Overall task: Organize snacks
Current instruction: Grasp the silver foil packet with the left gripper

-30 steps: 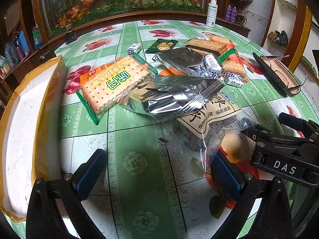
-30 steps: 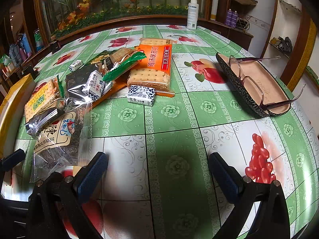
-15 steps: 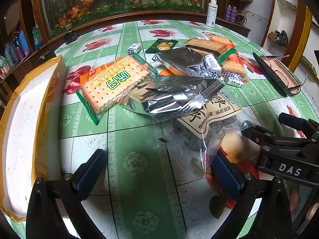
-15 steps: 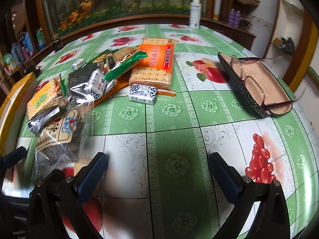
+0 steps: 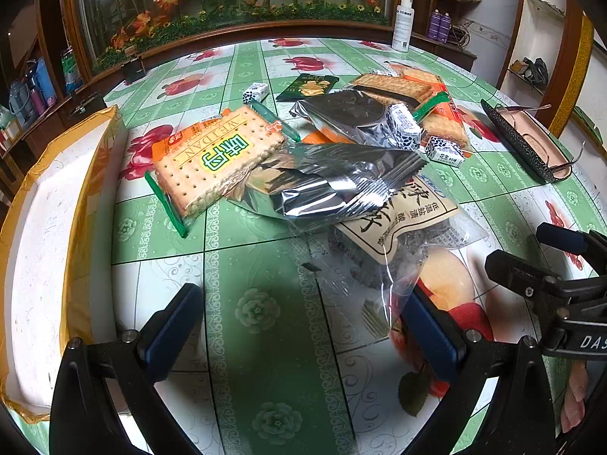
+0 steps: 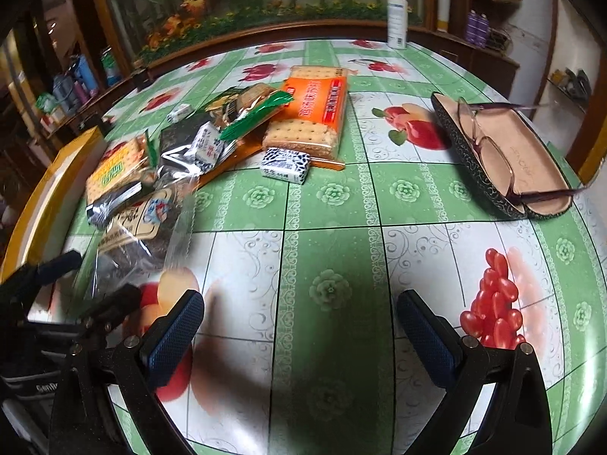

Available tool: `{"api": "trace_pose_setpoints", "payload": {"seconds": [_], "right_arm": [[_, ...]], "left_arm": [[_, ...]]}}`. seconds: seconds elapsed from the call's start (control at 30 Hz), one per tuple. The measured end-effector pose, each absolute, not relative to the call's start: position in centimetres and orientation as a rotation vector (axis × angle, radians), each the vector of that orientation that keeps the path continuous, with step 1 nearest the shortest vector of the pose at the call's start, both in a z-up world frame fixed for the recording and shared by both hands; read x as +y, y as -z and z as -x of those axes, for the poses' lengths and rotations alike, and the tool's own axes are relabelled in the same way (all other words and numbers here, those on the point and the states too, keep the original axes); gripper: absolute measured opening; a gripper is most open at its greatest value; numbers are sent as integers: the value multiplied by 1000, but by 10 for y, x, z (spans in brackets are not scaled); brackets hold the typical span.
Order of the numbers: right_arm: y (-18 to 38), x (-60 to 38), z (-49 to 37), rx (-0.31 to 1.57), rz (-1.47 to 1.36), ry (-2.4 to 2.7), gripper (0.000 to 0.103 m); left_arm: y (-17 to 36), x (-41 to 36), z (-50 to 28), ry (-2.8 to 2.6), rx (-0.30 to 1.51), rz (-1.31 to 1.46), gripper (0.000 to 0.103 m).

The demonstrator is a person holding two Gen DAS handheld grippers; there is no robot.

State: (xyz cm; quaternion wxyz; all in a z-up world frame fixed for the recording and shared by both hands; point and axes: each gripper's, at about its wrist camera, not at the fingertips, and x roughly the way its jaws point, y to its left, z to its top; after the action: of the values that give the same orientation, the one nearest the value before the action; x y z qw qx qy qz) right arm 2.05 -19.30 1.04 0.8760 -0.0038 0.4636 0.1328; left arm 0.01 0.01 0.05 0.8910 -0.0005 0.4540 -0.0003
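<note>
A heap of snacks lies on the green flowered tablecloth (image 5: 265, 265). A cracker pack with green lettering (image 5: 212, 159) lies at the left, a silver foil bag (image 5: 334, 182) in the middle, and a clear bag with a beige label (image 5: 402, 220) nearest me. An orange cracker pack (image 6: 315, 110) and a small black-and-white candy box (image 6: 284, 165) lie farther back. My left gripper (image 5: 303, 330) is open and empty just short of the clear bag. My right gripper (image 6: 299, 333) is open and empty over bare cloth; it also shows in the left wrist view (image 5: 561, 261).
A white box with yellow-taped edges (image 5: 45, 235) lies along the table's left side. An open glasses case with spectacles (image 6: 500, 159) lies at the right. A white spray bottle (image 6: 396, 19) stands at the far edge, by a wooden planter wall.
The right gripper has shifted right and a little back, so the snack heap sits farther left in its view. The left gripper has barely moved. Both stay open.
</note>
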Motion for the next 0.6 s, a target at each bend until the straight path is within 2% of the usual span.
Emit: {"api": "trace_pose_setpoints", "payload": {"seconds": [0.3,0.6], "right_arm": [[-11,-198,-24,938,-36,-275,102],[-13,-239,-24,893,-331,-404,103]], "left_arm": [[0,0,-1,1,942,1,103],[-2,1,-1,5,959,-1,103]]}}
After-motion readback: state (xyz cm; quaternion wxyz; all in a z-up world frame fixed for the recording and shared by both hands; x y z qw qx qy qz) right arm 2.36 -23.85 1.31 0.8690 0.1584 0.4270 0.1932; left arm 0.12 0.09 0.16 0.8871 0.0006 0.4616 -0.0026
